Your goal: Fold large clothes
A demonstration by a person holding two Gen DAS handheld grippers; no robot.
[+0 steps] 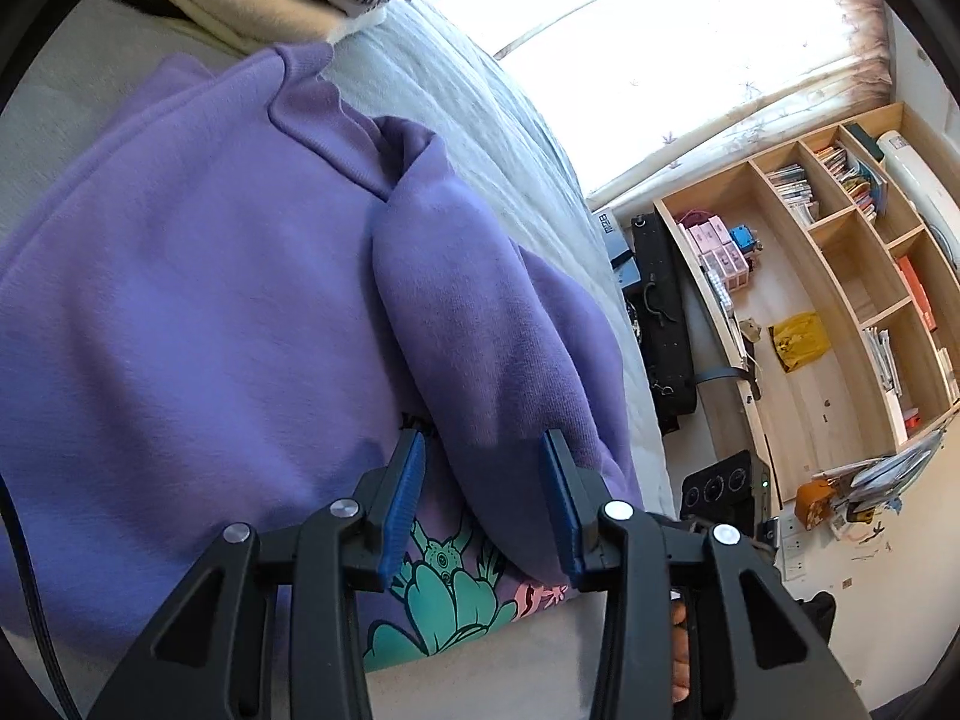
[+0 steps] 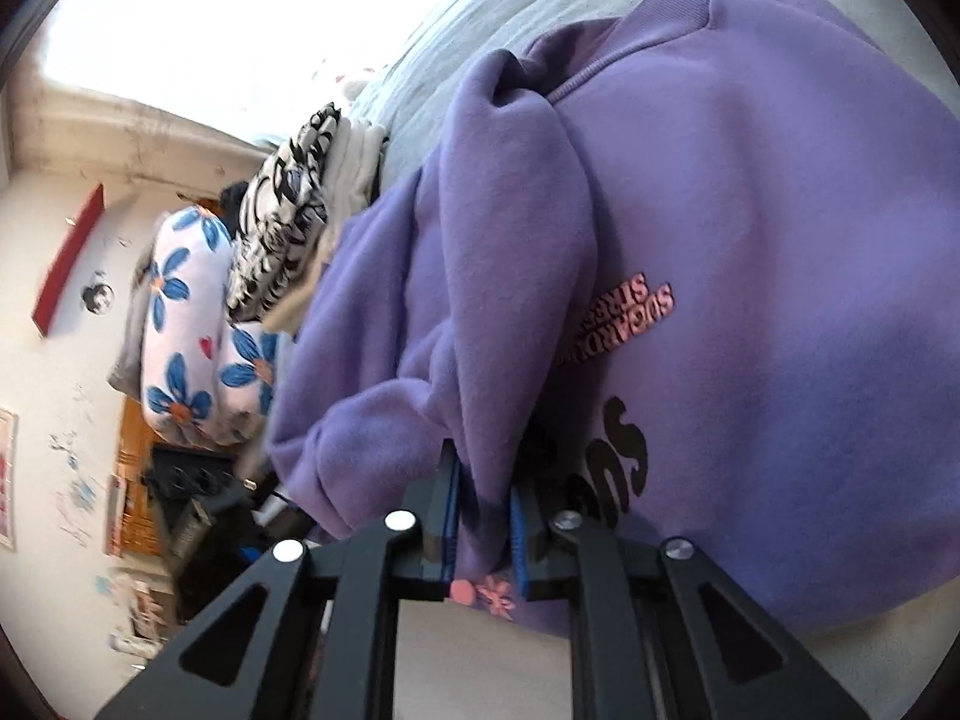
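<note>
- Sweatshirt (image 1: 198, 300), purple, lies spread on a pale grey bed cover (image 1: 468, 96) and fills the left and centre of the left wrist view; in the right wrist view it fills the centre and right.
- Left gripper (image 1: 483, 456) enters from the bottom centre of its frame. Its blue-padded fingers (image 1: 408, 480) stand partly apart, one on each side of a folded sleeve (image 1: 456, 312) that runs from the collar area down to the bottom centre.
- Sleeve fabric fills the gap between these pads. Whether both pads press on it cannot be told from this view.
- Teal flower print (image 1: 444, 606) on the garment shows just below the left fingers, at the lower hem.
- Right gripper (image 2: 485, 483) enters from the bottom centre of its frame. Its jaws stand narrow and are clamped on a bunched fold of the purple fabric, which rises from the pads toward the upper centre.
- Pink flower print (image 2: 495, 594) sits at the hem directly under the right pads; pink lettering (image 2: 624, 324) and black lettering (image 2: 624, 456) lie to the right of the fingers.
- Black-and-white patterned clothing (image 2: 288, 222) is stacked beyond the garment, at centre left of the right wrist view, with a blue-flowered pillow (image 2: 192, 324) further left.
- Wooden shelving (image 1: 840, 276) occupies the right side of the left wrist view.
</note>
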